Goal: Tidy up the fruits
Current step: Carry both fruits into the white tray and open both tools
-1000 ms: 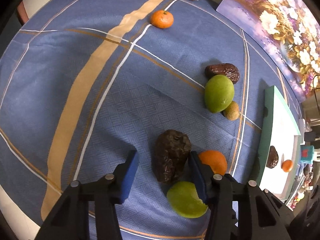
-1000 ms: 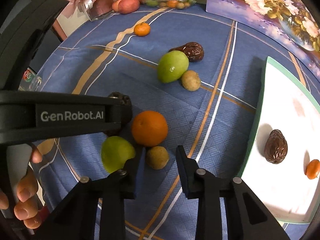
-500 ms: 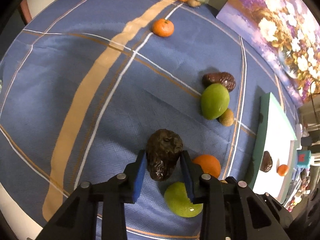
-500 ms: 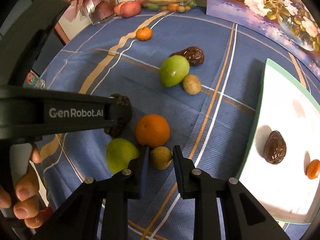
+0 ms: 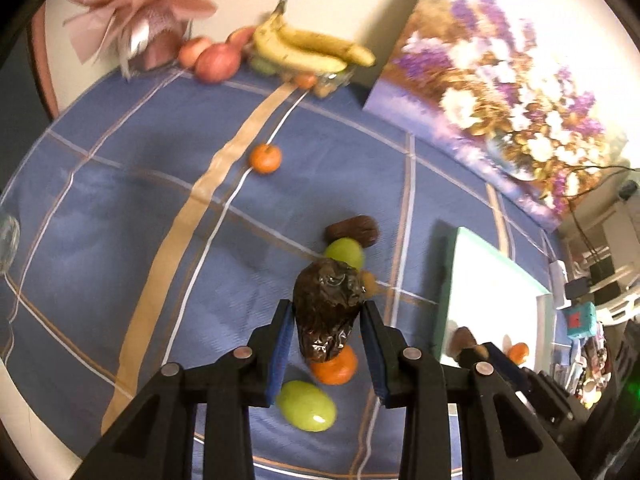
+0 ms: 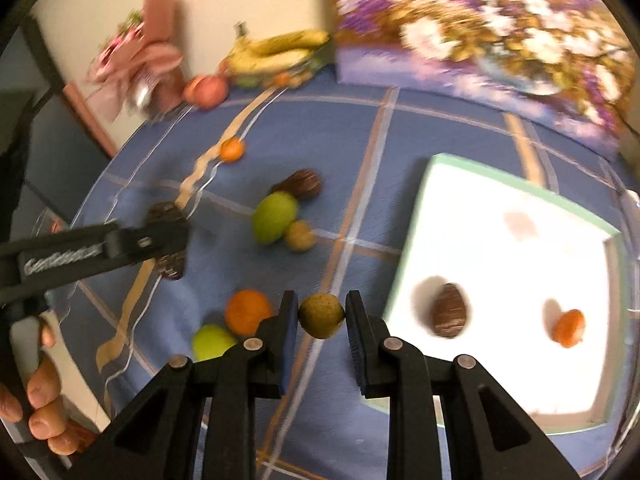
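My left gripper is shut on a big wrinkled dark brown fruit, held up off the blue tablecloth. Below it lie an orange and a green fruit. My right gripper is shut on a small brownish round fruit, lifted above the cloth beside the white tray. The tray carries a brown fruit and a small orange one. The left gripper with its dark fruit also shows at the left of the right wrist view.
On the cloth lie a green fruit, a dark brown fruit, a small brown one and a mandarin. Bananas, apples and a pink bouquet stand at the back; a flower painting leans behind the tray.
Both grippers closed on their fruits and lifted them off the cloth: the left on the dark wrinkled fruit, the right on the small brownish one. Both views tilted up, showing the wall.
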